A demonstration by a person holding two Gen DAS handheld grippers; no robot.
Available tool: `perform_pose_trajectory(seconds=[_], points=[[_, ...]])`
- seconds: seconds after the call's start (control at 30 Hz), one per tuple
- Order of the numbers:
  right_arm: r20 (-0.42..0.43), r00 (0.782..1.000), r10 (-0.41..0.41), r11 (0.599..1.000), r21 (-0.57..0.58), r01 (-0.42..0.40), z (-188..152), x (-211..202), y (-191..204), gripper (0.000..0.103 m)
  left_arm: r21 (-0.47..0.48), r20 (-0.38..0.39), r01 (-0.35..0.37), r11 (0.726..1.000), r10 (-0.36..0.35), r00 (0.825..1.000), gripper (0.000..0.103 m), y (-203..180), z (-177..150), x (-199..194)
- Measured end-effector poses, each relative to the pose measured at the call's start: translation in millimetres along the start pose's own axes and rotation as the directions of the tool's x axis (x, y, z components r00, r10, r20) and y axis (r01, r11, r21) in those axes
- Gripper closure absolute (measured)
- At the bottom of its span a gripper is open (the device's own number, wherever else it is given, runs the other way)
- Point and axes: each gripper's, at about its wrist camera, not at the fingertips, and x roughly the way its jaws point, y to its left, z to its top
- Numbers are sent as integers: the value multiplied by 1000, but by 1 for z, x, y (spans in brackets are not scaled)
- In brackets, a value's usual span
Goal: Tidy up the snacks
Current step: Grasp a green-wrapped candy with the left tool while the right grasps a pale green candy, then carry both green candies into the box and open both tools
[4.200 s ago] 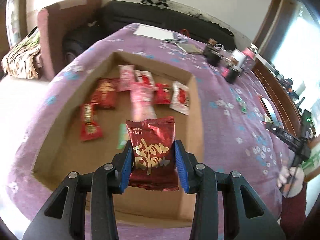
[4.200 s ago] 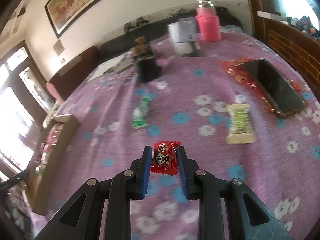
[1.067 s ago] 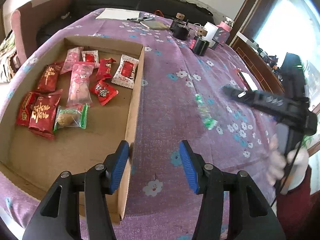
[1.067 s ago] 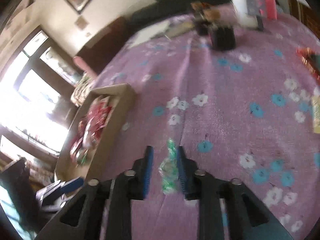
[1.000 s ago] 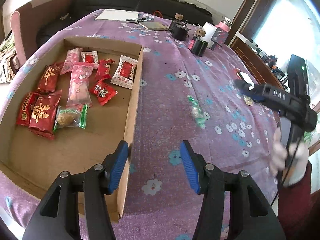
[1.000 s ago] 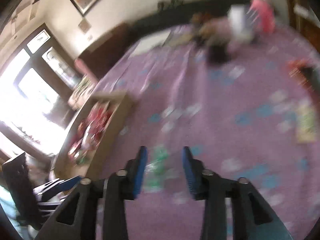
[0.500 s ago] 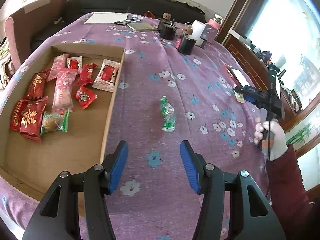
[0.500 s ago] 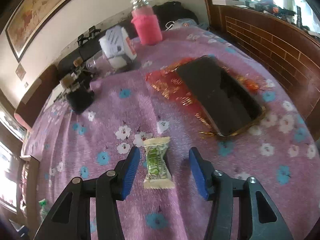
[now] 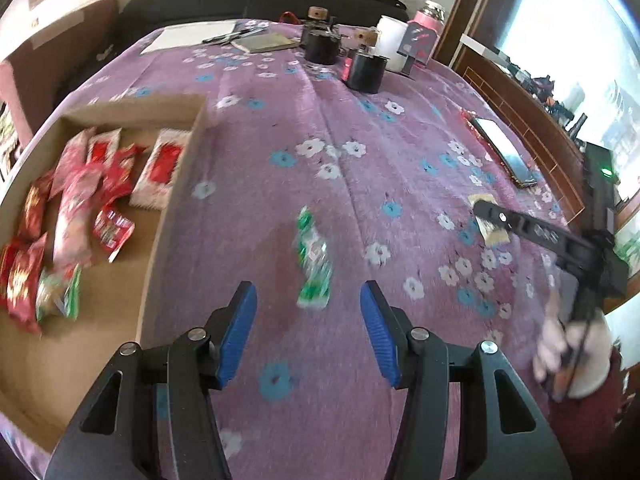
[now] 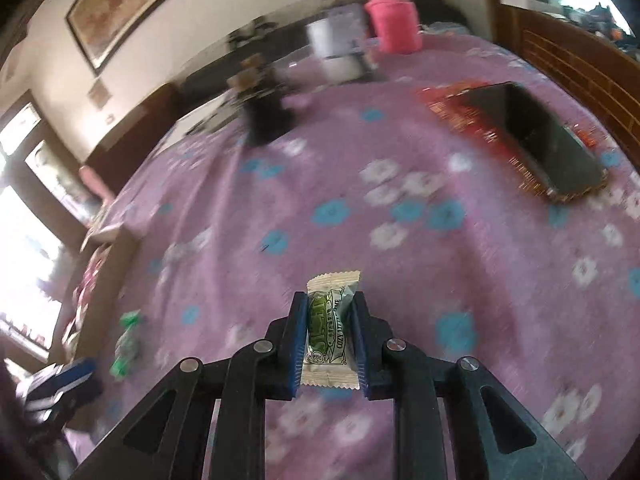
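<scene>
A green twist-wrapped candy [image 9: 314,264] lies on the purple flowered cloth, just ahead of my left gripper [image 9: 308,336], which stands open and holds nothing. A cardboard tray [image 9: 176,184] at the left holds several red and pink snack packets [image 9: 80,200]. In the right wrist view my right gripper [image 10: 331,300] is closing its jaws, and both pads press on a cream-and-green snack packet [image 10: 330,328] low over the cloth. The left wrist view shows that right gripper [image 9: 486,208] at the far right over the same packet [image 9: 494,236]. The green candy [image 10: 127,344] also shows at the right view's lower left.
A dark phone [image 10: 536,140] rests on red foil at the right. Dark jars [image 9: 364,70], a white cup [image 9: 390,46] and a pink bottle [image 10: 394,20] stand at the far end beside papers [image 9: 192,36]. A person's hand [image 9: 568,356] holds the right gripper.
My right gripper left the green candy, swung over to the cream-and-green packet and shut on it. My left gripper moved right from the tray's edge to the green candy.
</scene>
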Motion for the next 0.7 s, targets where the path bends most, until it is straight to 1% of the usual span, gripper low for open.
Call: perform_pose_trajectory(seconds=[0.1,0.2,0.23,0.27,0.3,0.33,0.37,0.53,0.7], points=[[15,1000,-11,1000,-15,11,-5,0,2,81,35,19,-17,999,16,1000,51,-9,6,13],[16,1000,11,1000,1,-11,-3,2,0,80,80,21,-40,996,39,999,51,-17,9,25],[17,1000,14,1000,2,-14,-4,2,0,80,97,18,-47,994,46,999,52,-20,10,30],[18,1000,14,1000,0,-14,-5,1,1,80,108,13,-54,993,53,998,55,-22,11,34],[20,1000,10,1000,-4,-10,-5,0,2,80,119,20,-67,991,65,998,65,-23,10,37],[21,1000,7,1000,-9,-7,-6,0,2,80,139,31,-89,986,85,996,82,-26,10,37],[21,1000,5,1000,-17,-4,-6,-1,3,80,147,35,-98,984,93,995,87,-27,11,37],[32,999,-1,999,-37,3,-8,-3,6,81,104,45,-66,992,62,997,87,-22,10,28],[50,999,6,1000,-28,-5,-7,-6,4,81,59,81,-15,998,10,997,87,-16,8,3]])
